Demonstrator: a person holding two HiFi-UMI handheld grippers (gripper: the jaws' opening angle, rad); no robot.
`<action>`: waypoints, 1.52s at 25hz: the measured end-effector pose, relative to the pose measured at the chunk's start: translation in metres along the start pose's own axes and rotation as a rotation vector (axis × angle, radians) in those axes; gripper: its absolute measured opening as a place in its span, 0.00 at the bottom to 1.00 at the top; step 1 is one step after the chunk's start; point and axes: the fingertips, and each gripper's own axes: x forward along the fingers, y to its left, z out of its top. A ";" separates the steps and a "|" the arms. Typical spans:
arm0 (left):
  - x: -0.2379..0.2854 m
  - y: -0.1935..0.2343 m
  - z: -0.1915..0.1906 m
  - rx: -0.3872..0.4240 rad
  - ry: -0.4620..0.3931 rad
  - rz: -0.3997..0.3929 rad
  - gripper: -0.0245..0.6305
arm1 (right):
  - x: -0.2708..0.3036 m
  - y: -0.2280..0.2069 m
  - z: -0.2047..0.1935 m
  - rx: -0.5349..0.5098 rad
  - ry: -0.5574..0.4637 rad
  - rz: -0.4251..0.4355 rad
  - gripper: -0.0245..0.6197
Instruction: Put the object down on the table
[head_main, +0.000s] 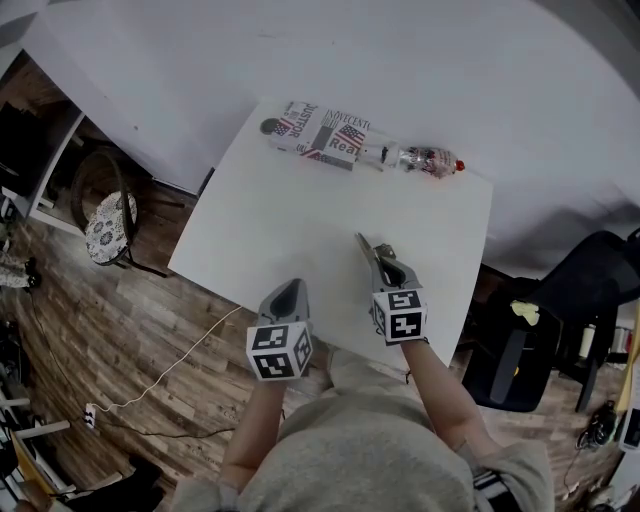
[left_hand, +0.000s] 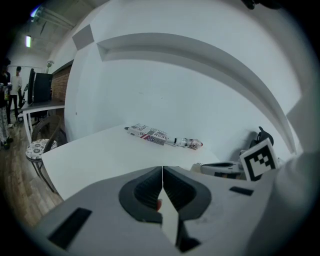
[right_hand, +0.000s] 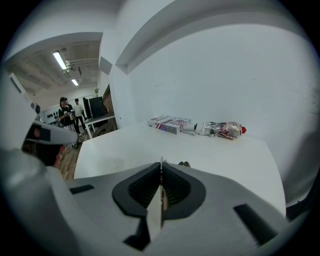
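The left gripper (head_main: 296, 286) is clenched, its two jaws pressed together along a thin seam with nothing between them, as the left gripper view (left_hand: 162, 172) shows. The right gripper (head_main: 363, 241) is likewise closed on nothing (its own view (right_hand: 161, 168) shows the pads meeting flat). Both hover over the near part of the white table (head_main: 290, 225), the right one reaching further in; the left sits at the near edge. Neither touches anything on it.

Well apart from both, at the table's far edge, a flat box (head_main: 318, 135) printed with flags and lettering lies on its side. Its end is just beside the neck of a clear plastic bottle (head_main: 422, 159) with a red cap, also lying down. The box is closed, so what it holds cannot be told. Whether the bottle holds anything is hard to make out.

Beyond the table, a patterned chair (head_main: 107, 226) stands on the wood floor at the left, and a black office chair (head_main: 535, 335) at the right is partly cut off.
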 end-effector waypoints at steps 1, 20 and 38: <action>0.001 0.000 0.000 0.000 0.001 -0.001 0.05 | 0.001 0.000 0.000 0.000 0.001 0.000 0.06; 0.008 -0.005 -0.005 -0.003 0.013 -0.009 0.05 | 0.005 -0.011 -0.011 -0.002 0.028 -0.008 0.07; 0.009 -0.013 -0.006 0.007 0.019 -0.017 0.05 | 0.012 -0.044 -0.023 0.004 0.074 -0.051 0.14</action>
